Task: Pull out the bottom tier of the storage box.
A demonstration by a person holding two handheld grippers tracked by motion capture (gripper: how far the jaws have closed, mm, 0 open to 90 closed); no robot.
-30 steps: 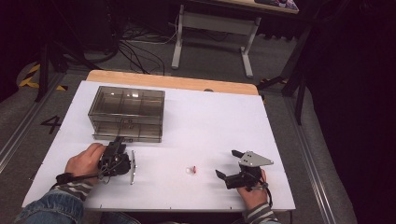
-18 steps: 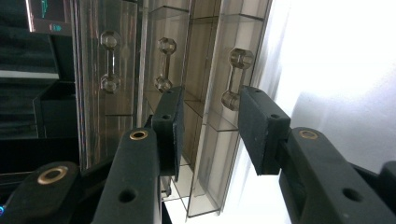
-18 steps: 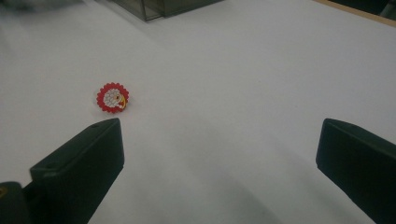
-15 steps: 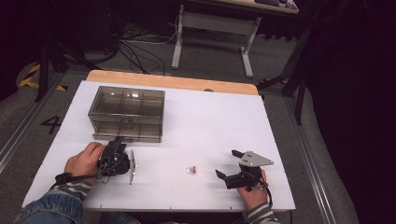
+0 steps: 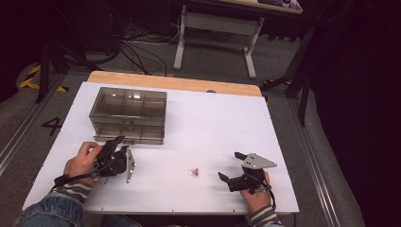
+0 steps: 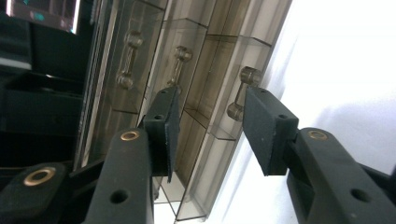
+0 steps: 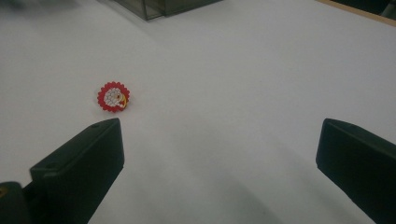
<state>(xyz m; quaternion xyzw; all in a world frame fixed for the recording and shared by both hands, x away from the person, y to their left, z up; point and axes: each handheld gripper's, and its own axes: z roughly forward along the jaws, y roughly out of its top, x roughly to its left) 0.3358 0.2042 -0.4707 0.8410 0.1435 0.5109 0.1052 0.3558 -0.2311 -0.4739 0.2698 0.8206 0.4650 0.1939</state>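
Note:
A smoky clear drawer box (image 5: 127,113) stands at the back left of the white table (image 5: 213,123). My left gripper (image 5: 118,144) is turned on its side right at the box's front. In the left gripper view the box front (image 6: 205,56) shows its barbell-shaped handles. My left gripper (image 6: 210,107) has just been opening; its pads press on nothing, and one handle (image 6: 243,91) stands just beyond the right pad. A small red round charm (image 5: 194,172) lies near the table's front. My right gripper (image 5: 230,165) rests open to its right, with the charm (image 7: 113,97) ahead of its left jaw.
A bare wooden strip (image 5: 175,82) edges the table's far side. Behind it a desk frame (image 5: 215,28) and cables lie on the floor. The table's front edge runs just below both hands.
Hardly anything differs: the left hand has shifted a touch at the box front, and the right hand has stayed still.

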